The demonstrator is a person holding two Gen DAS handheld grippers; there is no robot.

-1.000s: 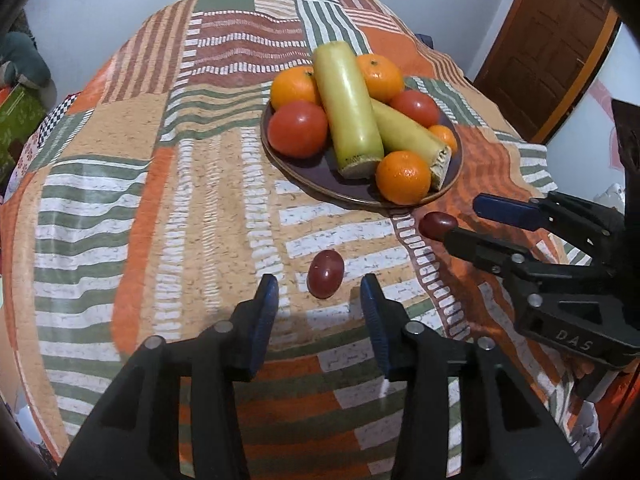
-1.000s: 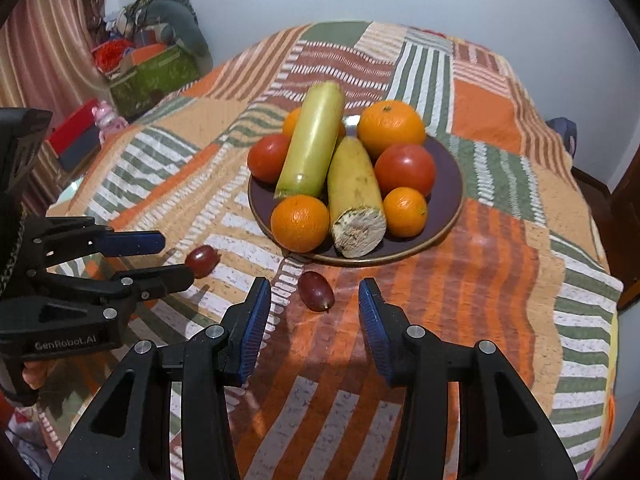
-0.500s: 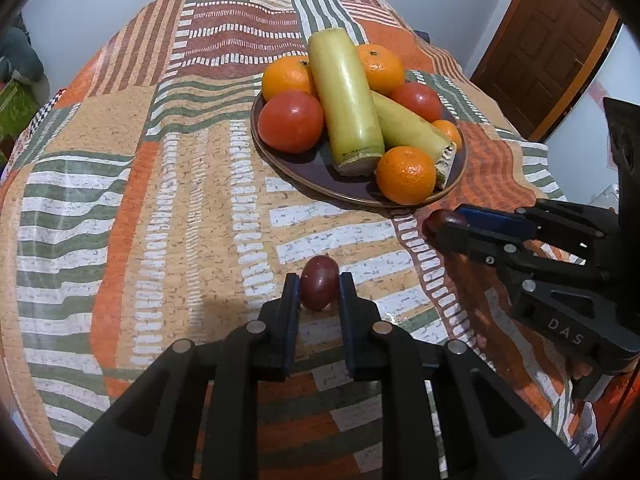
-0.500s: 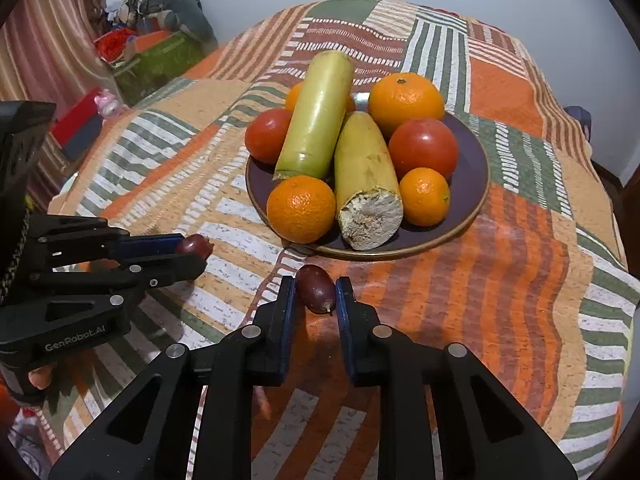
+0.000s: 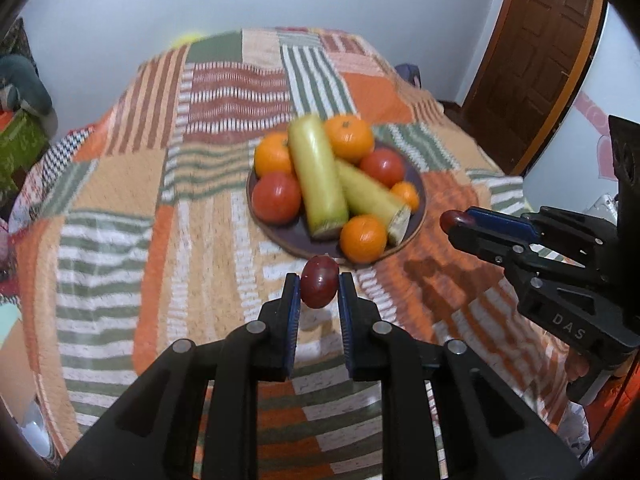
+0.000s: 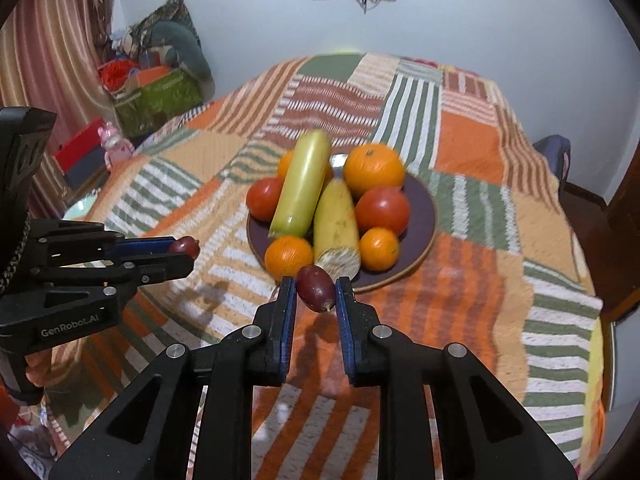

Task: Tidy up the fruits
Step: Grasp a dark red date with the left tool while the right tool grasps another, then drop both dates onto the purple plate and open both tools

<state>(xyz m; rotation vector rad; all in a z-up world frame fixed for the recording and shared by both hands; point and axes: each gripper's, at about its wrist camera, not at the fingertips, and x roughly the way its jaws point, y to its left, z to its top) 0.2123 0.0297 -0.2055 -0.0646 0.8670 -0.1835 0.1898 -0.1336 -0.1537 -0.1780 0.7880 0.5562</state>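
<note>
My left gripper (image 5: pixel 319 289) is shut on a small dark red fruit (image 5: pixel 319 286), lifted above the striped cloth. My right gripper (image 6: pixel 315 290) is shut on a second dark red fruit (image 6: pixel 316 289), also off the cloth. Each gripper shows in the other's view: the right gripper (image 5: pixel 460 226) with its fruit (image 5: pixel 454 220) at the right, the left gripper (image 6: pixel 188 250) with its fruit (image 6: pixel 185 246) at the left. Ahead sits a dark plate (image 5: pixel 419 190) (image 6: pixel 424 204) loaded with oranges, tomatoes and two long pale green gourds (image 5: pixel 318 178) (image 6: pixel 300 184).
A patchwork striped cloth (image 5: pixel 132 208) (image 6: pixel 472 264) covers the table. A brown door (image 5: pixel 536 48) stands at the back right. Boxes, bags and a curtain (image 6: pixel 152 80) crowd the floor at the left. A dark object (image 6: pixel 554 158) sits past the table's right edge.
Both grippers closed on the small red fruits that lay on the cloth, then rose with them. The plate now looks farther and lower in both views.
</note>
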